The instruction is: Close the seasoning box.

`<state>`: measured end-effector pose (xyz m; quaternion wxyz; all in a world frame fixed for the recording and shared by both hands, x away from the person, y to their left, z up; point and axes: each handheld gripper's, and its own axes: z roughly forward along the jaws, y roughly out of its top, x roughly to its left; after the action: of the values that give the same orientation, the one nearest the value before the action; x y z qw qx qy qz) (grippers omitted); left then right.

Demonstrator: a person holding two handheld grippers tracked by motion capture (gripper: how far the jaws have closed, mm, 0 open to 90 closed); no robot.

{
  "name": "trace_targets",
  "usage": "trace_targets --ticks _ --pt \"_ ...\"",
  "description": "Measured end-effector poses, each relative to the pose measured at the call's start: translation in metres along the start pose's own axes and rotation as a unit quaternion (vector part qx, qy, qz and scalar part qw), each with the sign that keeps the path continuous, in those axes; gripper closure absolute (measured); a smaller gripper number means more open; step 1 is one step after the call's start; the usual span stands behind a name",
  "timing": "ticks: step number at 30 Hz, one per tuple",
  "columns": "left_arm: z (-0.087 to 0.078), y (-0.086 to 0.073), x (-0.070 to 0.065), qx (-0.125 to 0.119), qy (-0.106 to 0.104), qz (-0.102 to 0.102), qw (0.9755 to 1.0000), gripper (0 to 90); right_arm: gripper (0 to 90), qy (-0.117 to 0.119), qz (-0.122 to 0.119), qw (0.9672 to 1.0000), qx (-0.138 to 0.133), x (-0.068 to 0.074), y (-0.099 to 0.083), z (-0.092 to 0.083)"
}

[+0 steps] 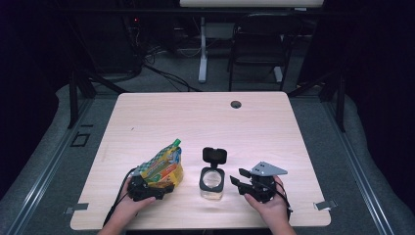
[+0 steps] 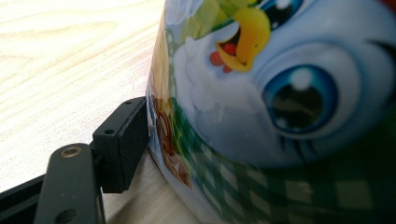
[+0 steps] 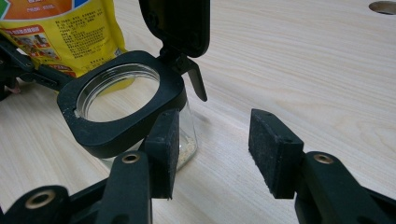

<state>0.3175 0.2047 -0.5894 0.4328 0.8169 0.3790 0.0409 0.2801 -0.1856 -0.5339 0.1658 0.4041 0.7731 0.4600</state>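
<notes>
While the left gripper [image 1: 155,191] clamps the lower end of the pouch [image 1: 164,165], one pad [image 2: 122,144] presses flat into the printed film and the bag leans up and away toward one o'clock from that hand, its green cap at the top. I judge the pouch soft and slick: a filled foil-type bag that dents under pressure and sags if held high, so the low grip near its base, where the contents give it body, looks like the soundest hold, and the spout end would be the part to steer. It seems fairly light, though the bulging side suggests it is well filled.

At three o'clock from the pouch, just beside it, stands the glass jar [image 1: 212,183] with its black collar and flip lid [image 1: 214,155] swung open toward twelve o'clock. The jar is rigid, smooth and breakable, likely to skid on the table [image 1: 254,122]; its straight glass walls below the collar are where jaws would seat best. A thin layer of pale grains lies at its bottom.

The right gripper [image 1: 240,181] rests at three o'clock from the jar with its jaws spread wide and nothing between them, one pad [image 3: 164,149] near the glass.

Counted: one pouch, one jar, one lid, two grippers, one table.
</notes>
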Motion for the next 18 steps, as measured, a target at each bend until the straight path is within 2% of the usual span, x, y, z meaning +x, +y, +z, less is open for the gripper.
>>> trace_targets --ticks 18 --pt "0.0 0.0004 0.0009 0.0 -0.002 0.005 1.0 29.9 53.3 0.001 -0.001 1.0 -0.001 0.0004 0.0 0.0001"
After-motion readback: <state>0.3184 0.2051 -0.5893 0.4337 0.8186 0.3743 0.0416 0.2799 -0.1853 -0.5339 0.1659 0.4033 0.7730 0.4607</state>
